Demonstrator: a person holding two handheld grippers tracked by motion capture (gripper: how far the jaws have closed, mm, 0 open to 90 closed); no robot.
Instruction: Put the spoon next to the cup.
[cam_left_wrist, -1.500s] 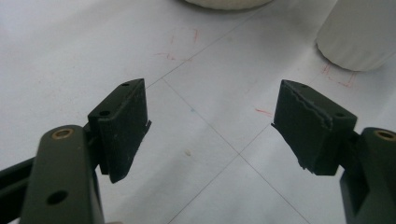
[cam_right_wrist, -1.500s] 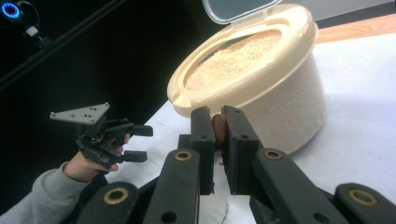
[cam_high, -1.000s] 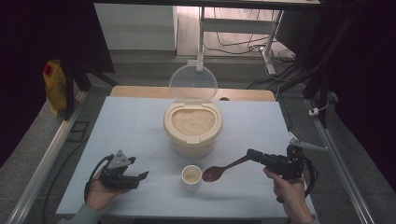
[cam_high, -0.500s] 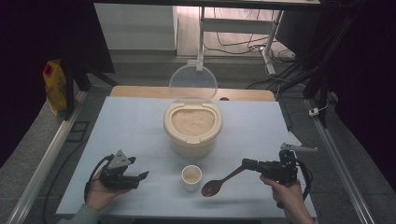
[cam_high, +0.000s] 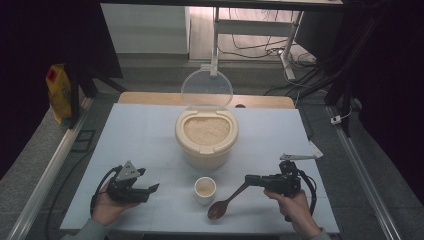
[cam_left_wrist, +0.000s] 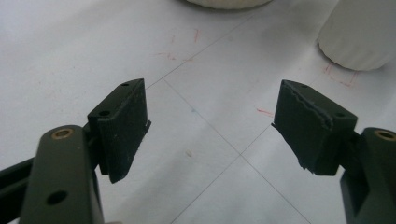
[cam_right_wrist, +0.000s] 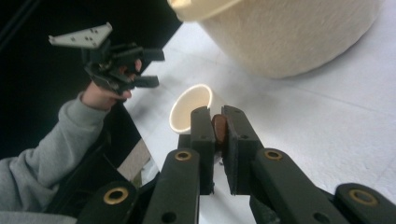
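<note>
Ahead of my grippers, an open tub (cam_high: 206, 137) holds rice. My right gripper (cam_high: 252, 180) clamps a wooden spoon (cam_high: 225, 202) beside a small cup (cam_high: 205, 190); my left gripper (cam_high: 152, 189) gapes empty.

Brown wooden spoon (cam_high: 226, 201) — bowl down, just beside small white cup (cam_high: 205, 189)

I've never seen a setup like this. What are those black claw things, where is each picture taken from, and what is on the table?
A person holds a handheld claw in each hand. One picture looks down from above the table; the other two come from cameras riding on the claws. On the table stand a cream rice container, lid open, and a small white cup. The right claw is shut on the handle of a brown wooden spoon, whose bowl sits low beside the cup. The left claw is open and holds nothing.
</note>
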